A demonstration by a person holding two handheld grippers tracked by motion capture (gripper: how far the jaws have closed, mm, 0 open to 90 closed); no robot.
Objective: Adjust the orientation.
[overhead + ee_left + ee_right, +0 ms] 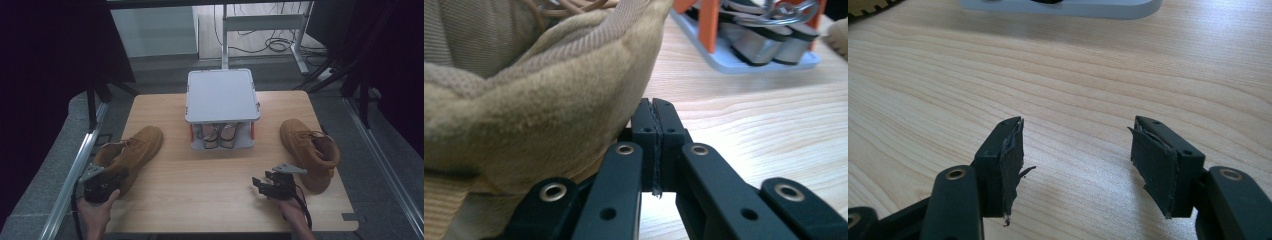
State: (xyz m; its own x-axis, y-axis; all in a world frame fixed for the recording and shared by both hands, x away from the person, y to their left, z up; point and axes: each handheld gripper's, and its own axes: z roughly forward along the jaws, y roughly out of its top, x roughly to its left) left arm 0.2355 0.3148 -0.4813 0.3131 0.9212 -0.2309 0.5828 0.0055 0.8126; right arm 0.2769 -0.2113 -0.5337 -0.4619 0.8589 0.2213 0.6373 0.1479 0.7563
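Two tan suede boots lie on the wooden table. The left boot has its heel toward me, and my left gripper rests against that heel. In the left gripper view its jaws are shut pad to pad with nothing between them, and the boot's padded collar presses against their left side. The right boot stands at the right edge. My right gripper sits just left of it, open. In the right gripper view its jaws stand wide apart over bare wood.
A grey two-shelf rack with orange posts stands at the table's back centre, with a pair of shoes on its lower shelf. Metal rails run along both table sides. A white frame with cables stands behind on the floor.
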